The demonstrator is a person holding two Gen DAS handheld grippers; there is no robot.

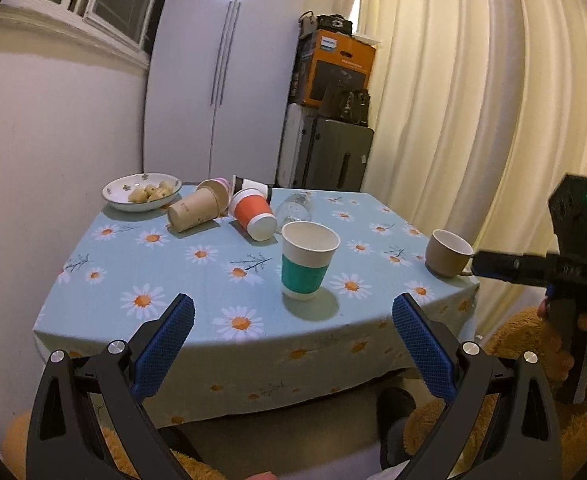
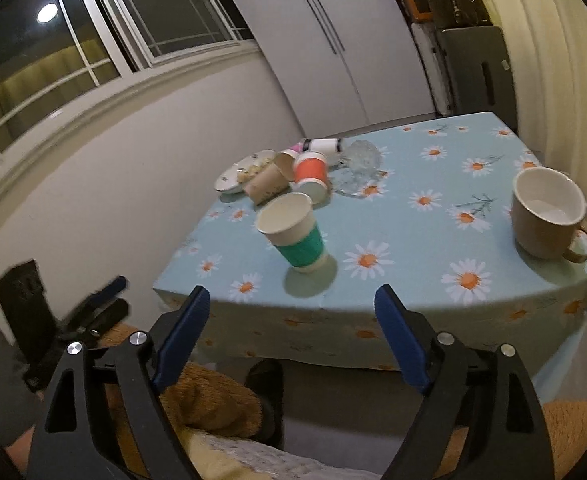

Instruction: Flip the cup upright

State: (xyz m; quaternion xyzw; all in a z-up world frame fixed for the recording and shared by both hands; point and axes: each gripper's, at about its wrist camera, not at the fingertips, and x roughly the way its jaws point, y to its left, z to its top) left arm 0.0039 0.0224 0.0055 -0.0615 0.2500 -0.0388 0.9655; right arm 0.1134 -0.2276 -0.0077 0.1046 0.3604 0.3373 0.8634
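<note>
A teal-banded paper cup point(image 1: 307, 262) stands upright near the table's front edge; it also shows in the right wrist view point(image 2: 293, 232). Behind it an orange paper cup point(image 1: 253, 214) point(image 2: 311, 176), a brown paper cup point(image 1: 197, 208) point(image 2: 267, 184), a pink cup point(image 1: 221, 182) and a black-and-white cup point(image 1: 253, 189) point(image 2: 323, 146) lie on their sides. A clear glass point(image 1: 295, 205) point(image 2: 357, 164) lies tipped too. My left gripper point(image 1: 293, 316) is open and empty, short of the table edge. My right gripper point(image 2: 291, 312) is open and empty, also off the front edge.
The table wears a blue daisy cloth point(image 1: 197, 280) point(image 2: 413, 224). A beige mug point(image 1: 447, 252) point(image 2: 545, 212) stands upright at the right front corner. A bowl of food point(image 1: 141, 191) point(image 2: 245, 174) sits far left. Fridge point(image 1: 221, 72), boxes point(image 1: 333, 68) and curtain point(image 1: 473, 100) stand behind.
</note>
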